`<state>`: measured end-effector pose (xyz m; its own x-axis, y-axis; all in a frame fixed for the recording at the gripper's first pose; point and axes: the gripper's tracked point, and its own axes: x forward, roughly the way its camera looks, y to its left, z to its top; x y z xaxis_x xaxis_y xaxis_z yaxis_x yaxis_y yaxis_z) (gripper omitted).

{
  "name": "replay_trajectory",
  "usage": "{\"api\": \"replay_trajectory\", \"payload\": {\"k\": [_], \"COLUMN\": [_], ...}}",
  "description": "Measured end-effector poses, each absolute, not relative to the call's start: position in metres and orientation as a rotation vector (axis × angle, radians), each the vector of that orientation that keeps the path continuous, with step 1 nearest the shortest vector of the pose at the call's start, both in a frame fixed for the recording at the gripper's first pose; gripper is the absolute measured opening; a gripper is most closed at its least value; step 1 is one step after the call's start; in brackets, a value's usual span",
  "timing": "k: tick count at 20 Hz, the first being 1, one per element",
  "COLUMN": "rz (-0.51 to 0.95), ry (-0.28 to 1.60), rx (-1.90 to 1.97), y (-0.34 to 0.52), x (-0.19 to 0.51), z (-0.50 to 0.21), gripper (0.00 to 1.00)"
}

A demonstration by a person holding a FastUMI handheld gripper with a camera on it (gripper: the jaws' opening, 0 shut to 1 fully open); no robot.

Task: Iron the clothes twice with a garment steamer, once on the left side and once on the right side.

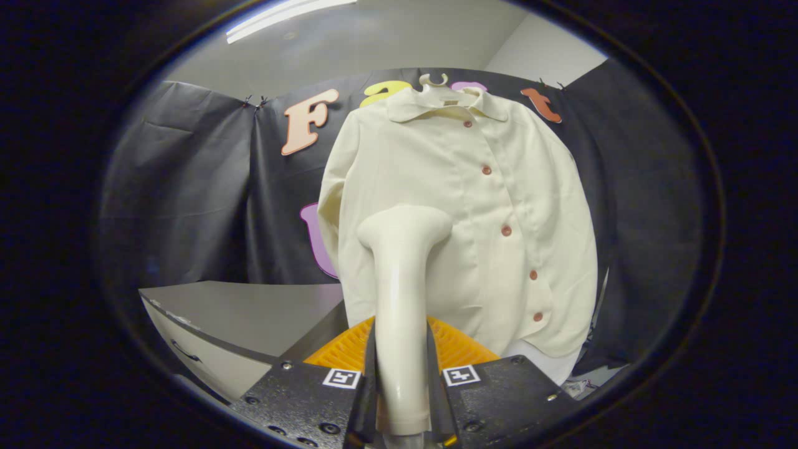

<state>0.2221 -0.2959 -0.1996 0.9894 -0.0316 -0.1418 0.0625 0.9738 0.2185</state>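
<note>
In the gripper view, the gripper (402,374) is closed on the handle of the garment steamer (399,299). Both fingers press on the handle, one on each side, and the handle stands upright between them. The steamer is cream white and smooth. Its handle rises from between the fingers and widens at the top into the steam head (405,226), which is turned toward the cloth ahead.

Beyond the fingers hangs the shirt (461,218), the garment of the task. It is a pale cream shirt with a flat collar and long sleeves, and it hangs on a light hanger (434,80) in front of the black wall of the booth (199,206). A row of reddish-brown buttons (505,230) goes down the front of the shirt, a little to the right of the steamer. The steam head is in front of the left half of the shirt front, about at the middle of its height, beside the left sleeve. I cannot tell whether the head touches the cloth or is only near to it.

To the left of the shirt and lower stands a grey table (249,312). Its far edge meets the black wall, and its near corner lies close to the left finger. A white front panel with a dark handle (187,355) shows under its near edge. At the top, a long ceiling light (280,15) shines above the wall.
</note>
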Motion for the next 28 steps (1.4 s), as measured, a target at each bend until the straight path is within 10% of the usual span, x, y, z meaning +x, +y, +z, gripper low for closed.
{"api": "replay_trajectory", "payload": {"k": [28], "rz": [-0.012], "ry": [0.362], "rx": [0.45], "y": [-0.295], "x": [0.122], "z": [-0.374], "gripper": [0.33]}}
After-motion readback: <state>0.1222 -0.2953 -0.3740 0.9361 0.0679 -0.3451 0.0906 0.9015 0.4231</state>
